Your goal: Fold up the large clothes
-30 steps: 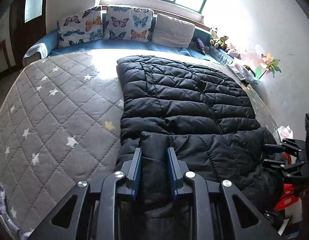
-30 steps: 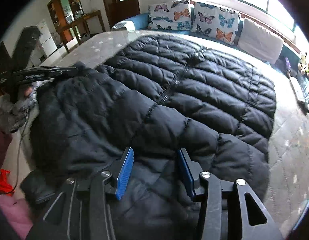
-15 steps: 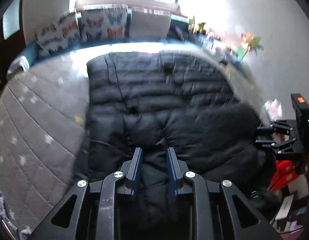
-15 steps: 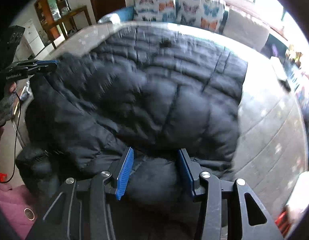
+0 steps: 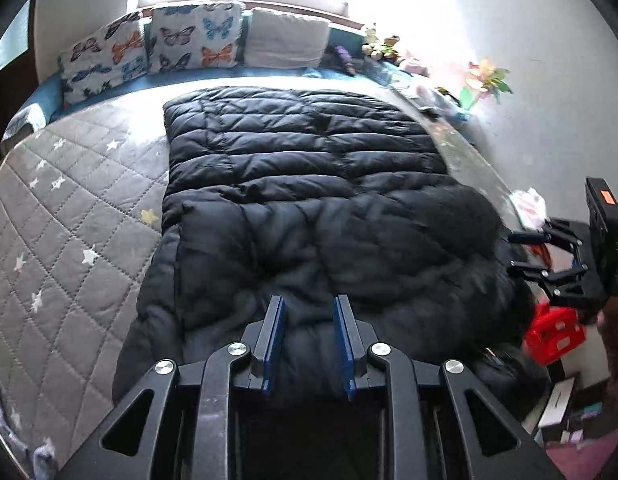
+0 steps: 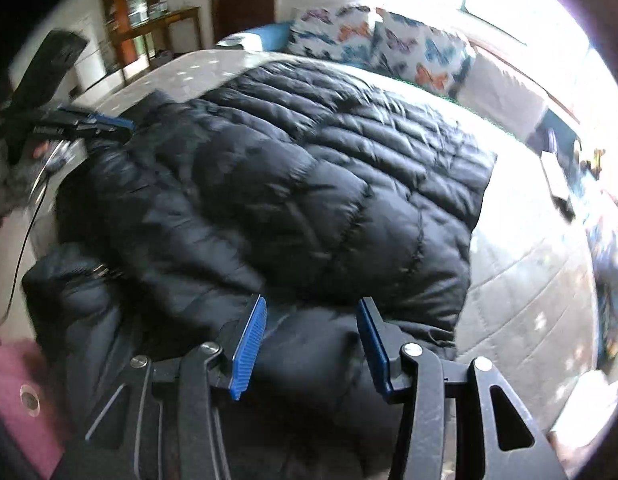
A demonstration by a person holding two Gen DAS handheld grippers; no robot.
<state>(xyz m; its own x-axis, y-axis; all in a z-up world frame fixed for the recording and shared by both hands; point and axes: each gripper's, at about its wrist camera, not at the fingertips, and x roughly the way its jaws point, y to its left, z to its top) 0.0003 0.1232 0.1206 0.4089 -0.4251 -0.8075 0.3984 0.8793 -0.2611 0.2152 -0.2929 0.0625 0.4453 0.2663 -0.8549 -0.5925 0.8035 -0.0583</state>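
A large black puffer jacket lies spread on a grey quilted mattress; it also shows in the right wrist view. Its near end is bunched and hangs over the bed edge. My left gripper is shut on a fold of the jacket's near edge between its blue pads. My right gripper grips the near right part of the jacket, fabric filling the gap between its blue pads. Each gripper shows in the other's view, the right one at the jacket's right edge, the left one at its left.
Butterfly pillows and a plain cushion line the far end of the bed under a window. Soft toys and a flower sit by the right wall. A red object lies on the floor at right. Wooden furniture stands beyond the bed.
Both grippers have lifted and pulled the jacket's near end; the fabric has bunched up and shifted, and the views have swung with the motion.
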